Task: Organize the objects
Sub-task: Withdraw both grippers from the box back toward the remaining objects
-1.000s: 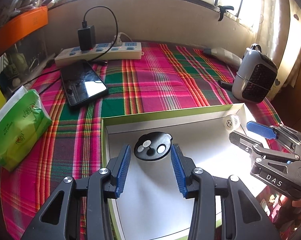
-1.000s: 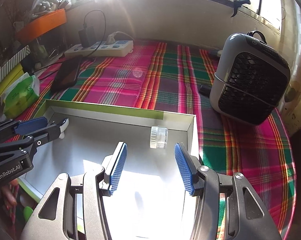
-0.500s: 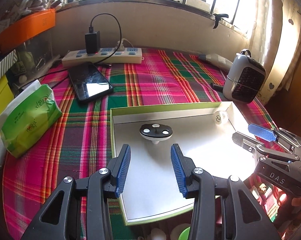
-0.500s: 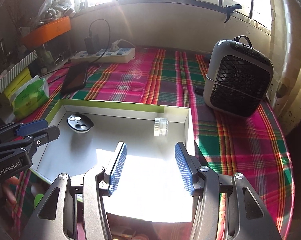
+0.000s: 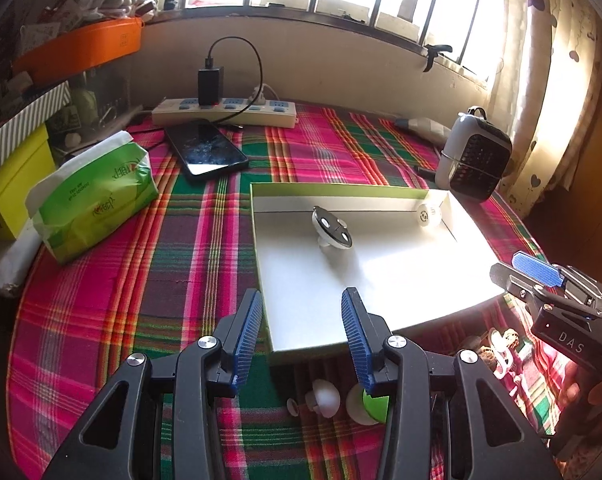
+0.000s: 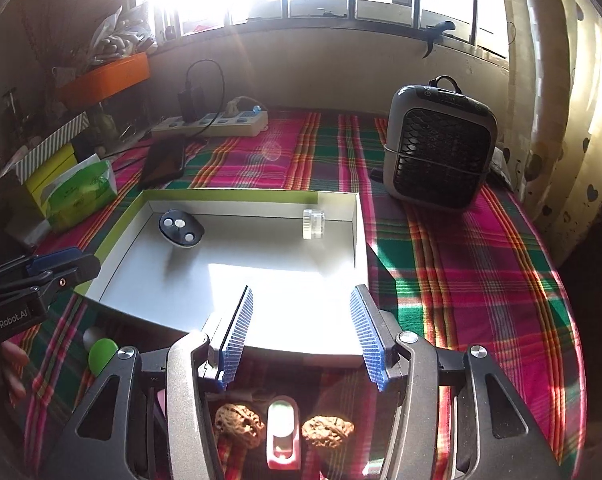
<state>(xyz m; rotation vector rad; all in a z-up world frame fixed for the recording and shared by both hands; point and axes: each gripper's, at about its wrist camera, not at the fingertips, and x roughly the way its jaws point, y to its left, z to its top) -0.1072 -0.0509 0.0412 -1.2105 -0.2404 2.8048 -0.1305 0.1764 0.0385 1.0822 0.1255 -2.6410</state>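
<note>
A shallow white box with a green rim (image 5: 333, 191) (image 6: 229, 194) lies on the plaid table. In it are a black round piece with white dots (image 5: 333, 232) (image 6: 180, 228) and a small clear white-capped jar (image 5: 428, 213) (image 6: 313, 224) at the far right corner. My left gripper (image 5: 301, 336) is open and empty over the box's near left corner. My right gripper (image 6: 303, 330) is open and empty over the near edge. Small items lie in front of the box: white and green pieces (image 5: 365, 400) (image 6: 101, 352), two walnuts (image 6: 237, 424) and a pink item (image 6: 283, 436).
A small grey fan heater (image 6: 437, 152) (image 5: 475, 156) stands at the right. A phone (image 5: 205, 150), a power strip (image 5: 225, 114) with a charger, a green tissue pack (image 5: 93, 196) and yellow boxes (image 5: 9, 184) are at the back left.
Both grippers have pulled back and up from the box, still open. The black round piece now leans tilted. The small items in front of the box have come into view.
</note>
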